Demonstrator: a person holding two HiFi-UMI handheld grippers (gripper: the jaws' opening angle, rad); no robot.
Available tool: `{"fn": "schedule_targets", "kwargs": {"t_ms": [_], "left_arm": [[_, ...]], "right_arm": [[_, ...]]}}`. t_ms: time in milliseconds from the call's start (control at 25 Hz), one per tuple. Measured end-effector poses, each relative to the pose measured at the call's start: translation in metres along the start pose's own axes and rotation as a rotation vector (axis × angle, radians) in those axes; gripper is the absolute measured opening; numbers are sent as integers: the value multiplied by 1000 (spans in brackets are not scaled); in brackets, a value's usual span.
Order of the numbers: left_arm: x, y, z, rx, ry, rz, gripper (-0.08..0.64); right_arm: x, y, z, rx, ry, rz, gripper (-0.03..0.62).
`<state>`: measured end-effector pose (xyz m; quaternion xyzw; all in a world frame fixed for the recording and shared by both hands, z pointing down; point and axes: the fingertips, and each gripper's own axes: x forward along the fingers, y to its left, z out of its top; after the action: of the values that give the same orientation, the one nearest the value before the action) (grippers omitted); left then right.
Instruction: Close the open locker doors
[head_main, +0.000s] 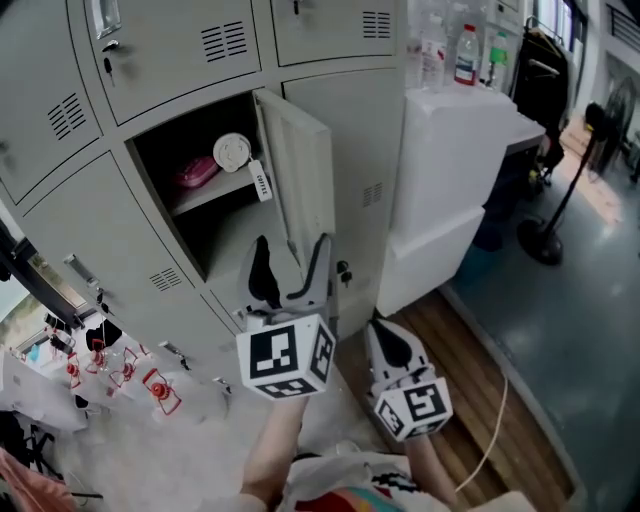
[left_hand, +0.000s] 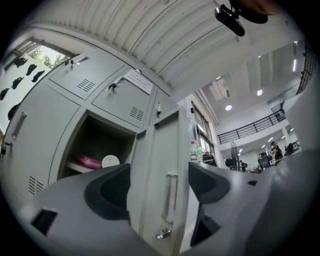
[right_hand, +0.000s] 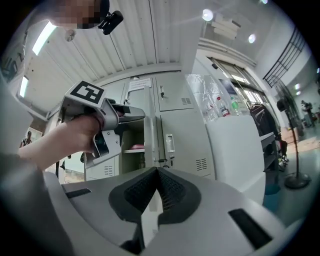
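One flat grey sheet-metal locker door (head_main: 300, 170) hangs ajar, its edge between the left tool's (head_main: 293, 248) wide-spread curved jaws. The right tool (head_main: 388, 335) is pinched together on nothing, ribbed pads (right_hand: 172, 192) touching.

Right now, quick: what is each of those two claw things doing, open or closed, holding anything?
Left gripper: open, the locker door standing between its jaws.
Right gripper: shut, holding nothing.
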<state>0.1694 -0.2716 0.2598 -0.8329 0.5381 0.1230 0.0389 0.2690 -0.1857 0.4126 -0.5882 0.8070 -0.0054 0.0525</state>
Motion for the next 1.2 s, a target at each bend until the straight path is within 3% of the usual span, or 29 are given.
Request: {"fn": "schedule_targets", "kwargs": {"t_ms": [240,520,1000,1200], "left_arm": [[25,-31,-25,63,50,32,347],[35,-24,-37,101,85,112,347],[8,23,-23,197,79,209,347],[-8,59,-20,167,80,264,347]], "right_arm": [[-20,-37,0,26,-1,-40,5],[-28,-55,-7,62,18,-33,5],[-2,-25,-8,89,24,64,5],[15,-3,-14,93,28,96,5]]}}
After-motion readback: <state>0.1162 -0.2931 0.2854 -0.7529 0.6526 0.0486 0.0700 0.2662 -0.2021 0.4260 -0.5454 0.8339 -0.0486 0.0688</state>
